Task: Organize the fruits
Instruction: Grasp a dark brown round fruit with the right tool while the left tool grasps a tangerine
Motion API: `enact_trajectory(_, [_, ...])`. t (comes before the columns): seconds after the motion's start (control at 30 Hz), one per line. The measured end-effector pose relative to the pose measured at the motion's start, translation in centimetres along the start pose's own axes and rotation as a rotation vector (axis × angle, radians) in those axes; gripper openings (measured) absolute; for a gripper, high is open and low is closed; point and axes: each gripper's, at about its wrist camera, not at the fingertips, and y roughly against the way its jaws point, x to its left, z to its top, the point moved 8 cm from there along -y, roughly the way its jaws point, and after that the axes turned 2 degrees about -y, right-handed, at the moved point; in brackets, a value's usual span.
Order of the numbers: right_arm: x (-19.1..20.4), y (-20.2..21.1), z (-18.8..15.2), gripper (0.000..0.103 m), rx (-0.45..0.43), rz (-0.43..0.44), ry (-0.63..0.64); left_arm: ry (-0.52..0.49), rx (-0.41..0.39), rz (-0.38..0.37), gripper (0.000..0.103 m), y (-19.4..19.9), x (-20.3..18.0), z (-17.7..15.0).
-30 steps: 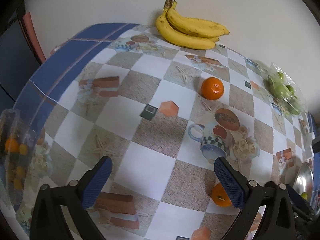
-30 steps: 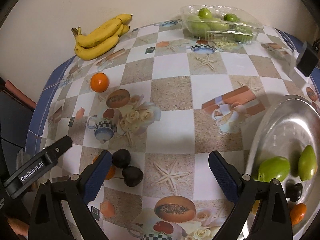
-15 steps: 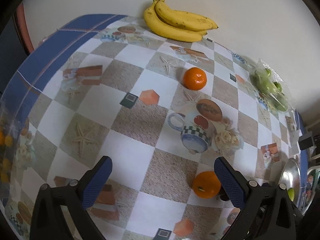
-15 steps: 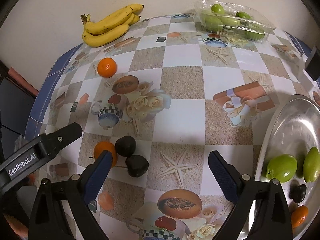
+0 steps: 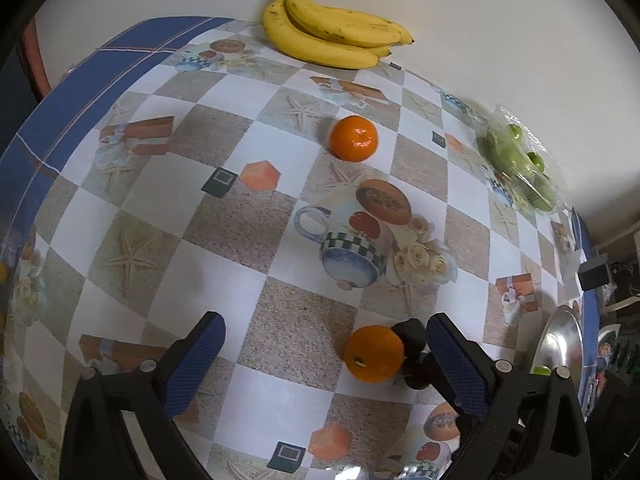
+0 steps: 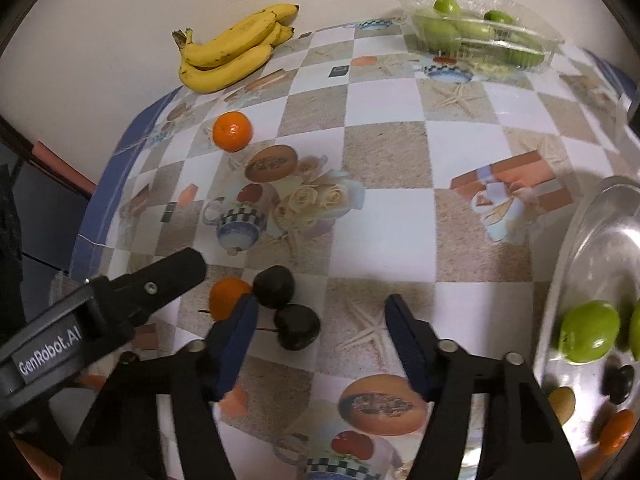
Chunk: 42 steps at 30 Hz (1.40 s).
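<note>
On the tabletop: an orange and two dark fruits lie together near my grippers.
Right gripper: jaws half spread and just been closing; the nearer dark fruit sits between them, touched by neither pad as far as I can tell.
Left gripper: spread wide, holding nothing; the orange lies between its fingers close to the right one, with no contact I can make out.
Change from a second ago: my right jaws were far wider then; the left gripper has swung over, so the orange now shows whole.
Right view only: a silver tray holding green fruits, a small orange one and a dark one; my left gripper's finger reaching in.
Both views: bananas against the wall, a second orange farther out, a clear box of green fruit.
</note>
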Motion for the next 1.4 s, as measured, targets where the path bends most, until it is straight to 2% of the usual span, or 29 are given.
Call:
enact_trajectory(0.17, [0.6, -0.5, -0.3, 0.047, 0.023, 0.038, -0.006, 0.007, 0.023, -0.047, 0.094, -0.3, -0.9, -0.3])
enact_trajectory(0.3, [0.8, -1.0, -0.5, 0.047, 0.037, 0.049, -0.011, 0.0, 0.04, -0.057, 0.088, -0.6, -1.4, -0.6])
enact_trajectory(0.7, [0.7, -1.5, -0.6, 0.044, 0.055, 0.089, -0.048, 0.054, 0.069, -0.09, 0.079, -0.8, -1.4, -1.1])
enact_trajectory(0.8, [0.6, -1.5, -0.6, 0.039, 0.054, 0.09, -0.058, 0.065, 0.076, -0.104, 0.074, -0.9, -1.5, -1.2])
enact_trajectory(1.13, [0.7, -1.5, -0.6, 0.035, 0.06, 0.103, -0.067, 0.142, 0.101, -0.137, 0.057, -1.1, -0.9, -1.6])
enact_trajectory(1.4, [0.6, -1.1, -0.7, 0.026, 0.069, 0.125, -0.089, 0.169, 0.098, -0.142, 0.052, -1.0, -0.7, -1.5])
